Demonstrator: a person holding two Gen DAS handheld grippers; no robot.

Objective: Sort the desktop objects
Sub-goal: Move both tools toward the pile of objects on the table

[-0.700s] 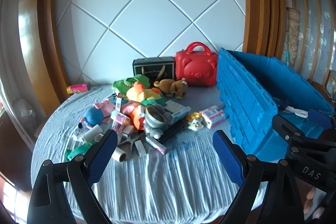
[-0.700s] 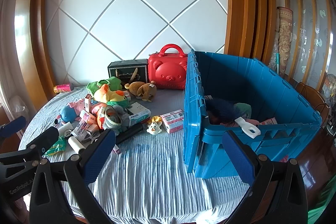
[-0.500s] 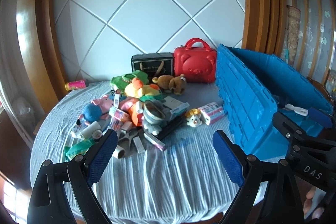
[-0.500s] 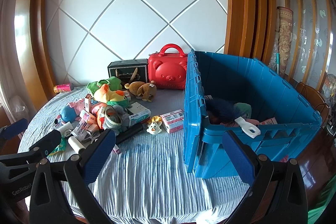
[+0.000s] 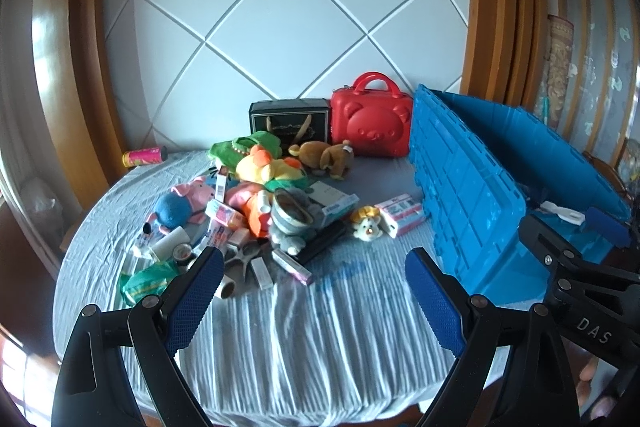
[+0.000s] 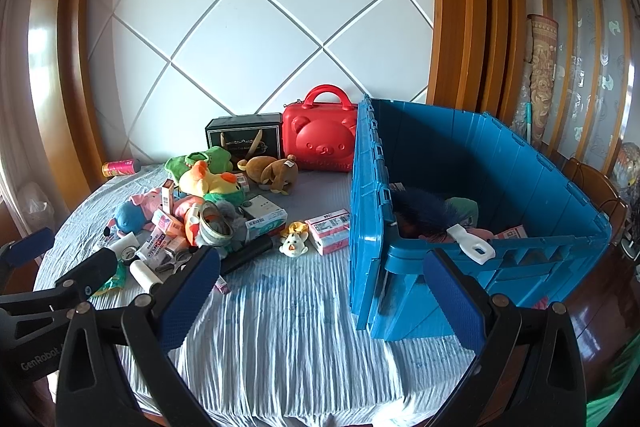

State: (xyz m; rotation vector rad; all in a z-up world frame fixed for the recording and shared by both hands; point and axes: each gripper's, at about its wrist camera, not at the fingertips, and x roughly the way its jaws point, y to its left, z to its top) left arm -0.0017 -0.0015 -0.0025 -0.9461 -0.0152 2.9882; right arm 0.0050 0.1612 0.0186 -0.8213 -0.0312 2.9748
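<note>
Left wrist view: your left gripper [image 5: 312, 291] hangs with jaws spread wide and empty above bare tablecloth [image 5: 320, 327]. Your right gripper [image 6: 320, 299] is likewise wide apart and holds nothing. You seem to be between picks, so next choose one item, drop the pads around it and close.

Just beyond your left pads lies the clutter pile [image 5: 256, 219]: small boxes, rolls, scissors and soft toys heaped together, many overlapping. A small white toy [image 6: 294, 243] and a pink box [image 6: 330, 229] sit apart, easier targets. To the right stands the blue crate [image 6: 560, 211], already holding a few things.
</note>
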